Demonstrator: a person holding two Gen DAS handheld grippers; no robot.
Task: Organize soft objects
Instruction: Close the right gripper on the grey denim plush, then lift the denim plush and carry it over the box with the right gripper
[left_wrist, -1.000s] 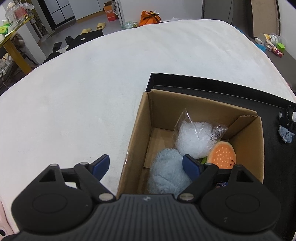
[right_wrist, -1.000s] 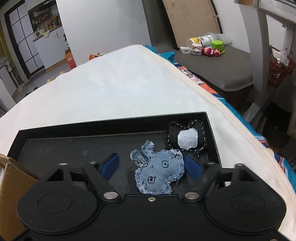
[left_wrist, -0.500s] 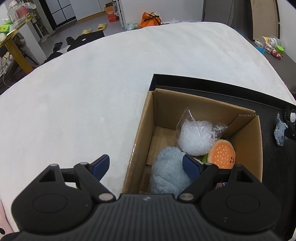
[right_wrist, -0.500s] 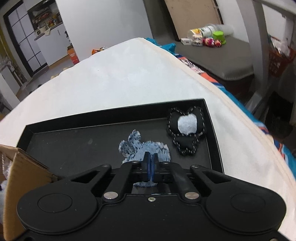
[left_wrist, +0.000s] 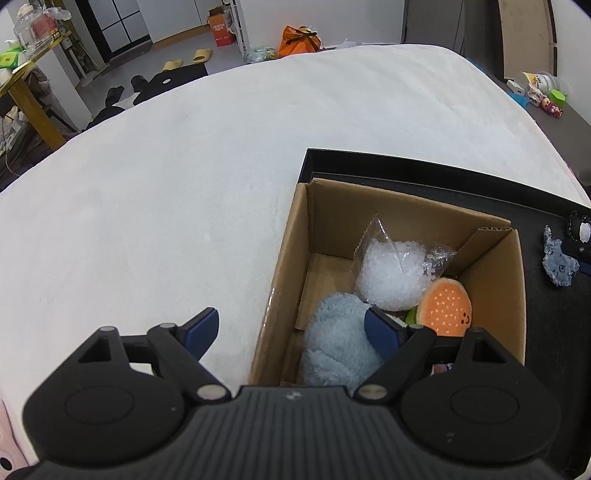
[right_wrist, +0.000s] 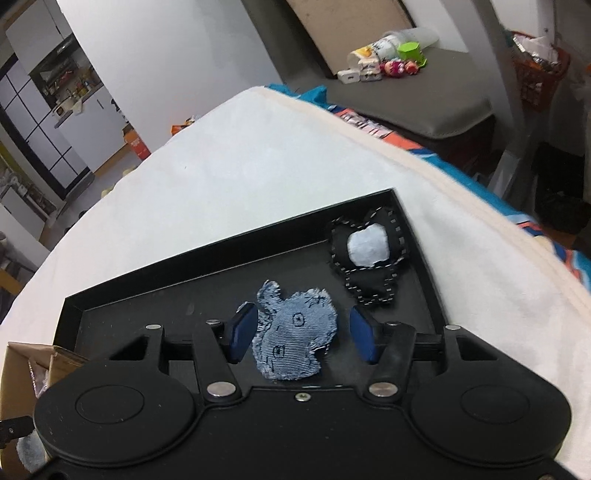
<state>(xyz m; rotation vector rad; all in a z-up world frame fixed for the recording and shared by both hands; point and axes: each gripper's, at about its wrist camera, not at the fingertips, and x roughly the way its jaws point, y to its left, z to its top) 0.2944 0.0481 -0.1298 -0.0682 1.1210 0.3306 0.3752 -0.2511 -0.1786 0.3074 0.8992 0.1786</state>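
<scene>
A blue denim soft toy (right_wrist: 293, 334) lies in a black tray (right_wrist: 177, 280). My right gripper (right_wrist: 301, 334) is open, its blue pads on either side of the toy. A black stitched toy with a white patch (right_wrist: 367, 256) lies in the tray's far right corner. A cardboard box (left_wrist: 295, 258) holds a fluffy light-blue toy (left_wrist: 338, 345), a clear bag of white filling (left_wrist: 389, 275) and an orange plush (left_wrist: 445, 312). My left gripper (left_wrist: 291, 330) is open and empty above the box's near left wall. The denim toy (left_wrist: 557, 264) also shows at the right edge of the left wrist view.
The tray and box sit on a white bed cover (left_wrist: 166, 192). A grey bench (right_wrist: 424, 92) with small toys and cups stands past the bed's right edge. Slippers and bags lie on the floor far behind.
My right gripper was open around the denim toy, shut on it half a second ago, and is open again now. The toy lies in the tray. The left gripper barely moved.
</scene>
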